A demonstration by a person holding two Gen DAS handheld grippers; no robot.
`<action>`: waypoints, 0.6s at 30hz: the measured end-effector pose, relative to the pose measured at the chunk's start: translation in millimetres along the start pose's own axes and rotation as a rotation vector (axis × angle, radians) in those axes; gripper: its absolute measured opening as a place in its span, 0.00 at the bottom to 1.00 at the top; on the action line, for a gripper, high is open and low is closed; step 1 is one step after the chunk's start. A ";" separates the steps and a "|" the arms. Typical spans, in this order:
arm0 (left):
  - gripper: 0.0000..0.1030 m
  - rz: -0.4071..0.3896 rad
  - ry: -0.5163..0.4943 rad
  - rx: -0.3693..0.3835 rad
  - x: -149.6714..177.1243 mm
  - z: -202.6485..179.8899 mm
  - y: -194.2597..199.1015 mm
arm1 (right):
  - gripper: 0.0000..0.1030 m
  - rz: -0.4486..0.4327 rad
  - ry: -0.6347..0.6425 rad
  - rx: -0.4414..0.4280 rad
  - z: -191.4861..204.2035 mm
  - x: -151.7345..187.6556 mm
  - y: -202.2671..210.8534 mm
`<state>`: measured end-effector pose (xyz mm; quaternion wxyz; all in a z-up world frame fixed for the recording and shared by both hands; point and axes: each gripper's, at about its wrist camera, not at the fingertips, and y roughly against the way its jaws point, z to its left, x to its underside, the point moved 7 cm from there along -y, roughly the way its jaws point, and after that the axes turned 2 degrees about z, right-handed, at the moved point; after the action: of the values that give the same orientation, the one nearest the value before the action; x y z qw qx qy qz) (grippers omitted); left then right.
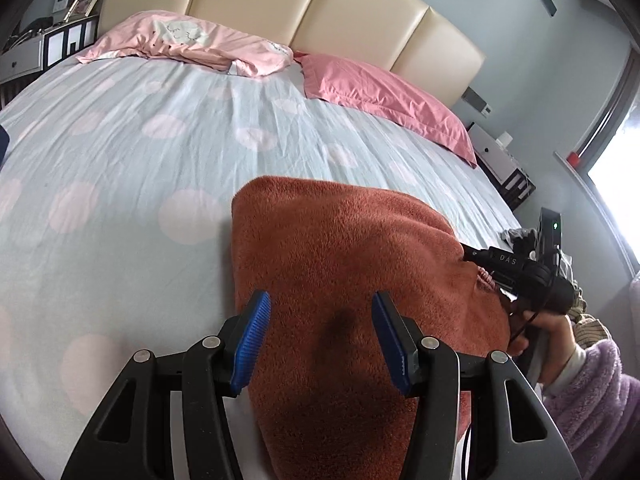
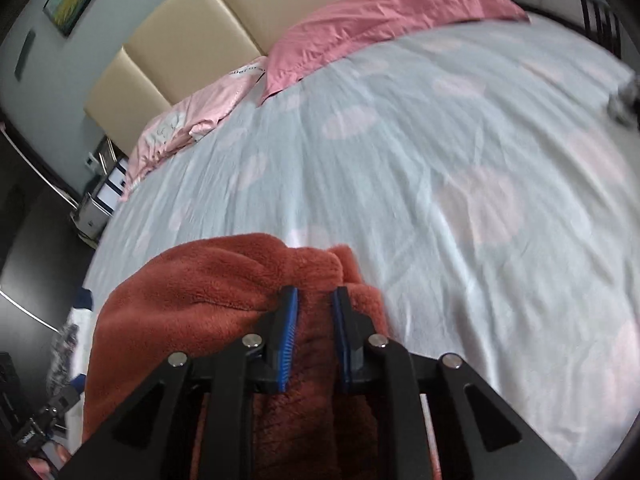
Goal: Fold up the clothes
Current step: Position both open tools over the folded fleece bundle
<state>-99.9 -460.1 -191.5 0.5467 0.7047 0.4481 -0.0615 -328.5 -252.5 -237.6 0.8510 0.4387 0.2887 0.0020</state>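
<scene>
While spread, left hand-held gripper (image 1: 320,312) over garment (image 1: 344,248).

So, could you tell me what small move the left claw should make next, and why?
Probably lower the left claw and close it on the fleece. Its jaws stand open above the cloth, gripping nothing, while the right claw already pinches a bunched edge. Both sides likely need holding before a fold across the bed.
</scene>
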 end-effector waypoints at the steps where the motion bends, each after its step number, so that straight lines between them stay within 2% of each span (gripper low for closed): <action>1: 0.53 0.002 -0.008 -0.004 0.1 -2.1 -1.6 | 0.19 0.000 -0.001 -0.004 -1.4 2.0 -1.7; 5: 0.53 0.010 -0.036 -0.028 0.1 -10.3 -3.8 | 0.19 0.015 -0.007 0.011 1.0 1.2 -0.8; 7: 0.53 -0.003 -0.052 -0.035 -1.7 -16.3 1.1 | 0.21 0.001 0.027 0.034 11.7 -1.7 13.9; 12: 0.53 -0.056 -0.111 -0.020 -4.8 -39.8 15.5 | 0.21 -0.134 0.165 0.109 42.1 7.5 77.2; 14: 0.53 -0.062 -0.145 -0.006 -2.9 -51.6 15.9 | 0.21 -0.176 0.162 0.124 47.1 17.2 99.1; 18: 0.53 0.002 -0.192 -0.011 15.4 -61.6 -3.0 | 0.17 -0.193 0.080 0.133 40.7 43.9 119.7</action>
<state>-117.8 -400.6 -178.2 0.5911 0.6929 0.3934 -0.1256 -242.0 -197.9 -151.3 0.8040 0.4641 0.3627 -0.0816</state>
